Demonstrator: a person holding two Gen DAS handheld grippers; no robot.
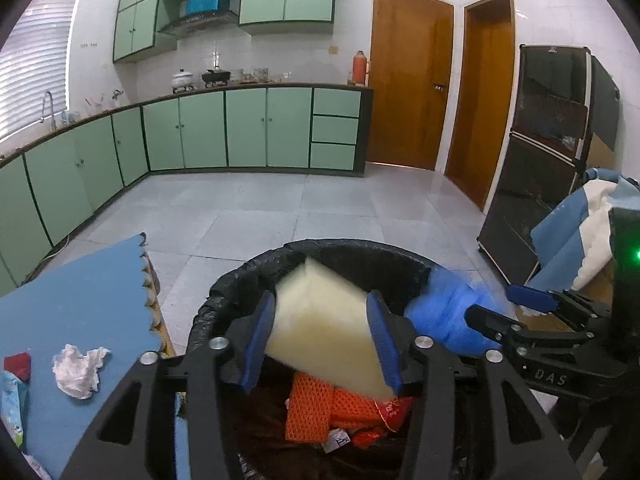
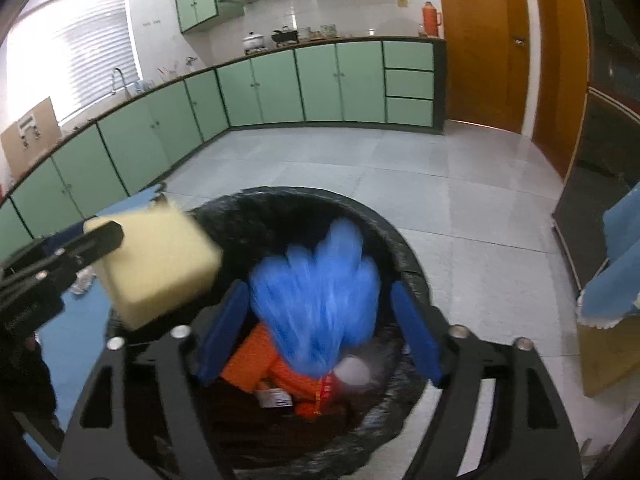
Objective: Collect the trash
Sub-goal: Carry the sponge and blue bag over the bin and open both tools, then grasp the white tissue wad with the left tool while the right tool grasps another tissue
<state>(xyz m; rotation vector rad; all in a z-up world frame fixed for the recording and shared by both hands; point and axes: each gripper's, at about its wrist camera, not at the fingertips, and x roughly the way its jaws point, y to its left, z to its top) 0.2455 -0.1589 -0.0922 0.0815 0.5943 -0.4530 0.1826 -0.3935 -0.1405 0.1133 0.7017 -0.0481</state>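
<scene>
Trash bin [image 1: 340, 248] with a black bag sits low in the middle of both views, with orange net scraps [image 1: 308, 412] inside. Left gripper [image 1: 322, 340] fingers squeeze a pale yellow sponge block [image 1: 324, 328] over it. Right gripper [image 2: 320, 332] fingers are spread wide, and a blurry blue plastic bag [image 2: 316, 296] sits between them. On the blue bench [image 1: 80, 288] at lower left lies a crumpled white tissue [image 1: 78, 368].
</scene>
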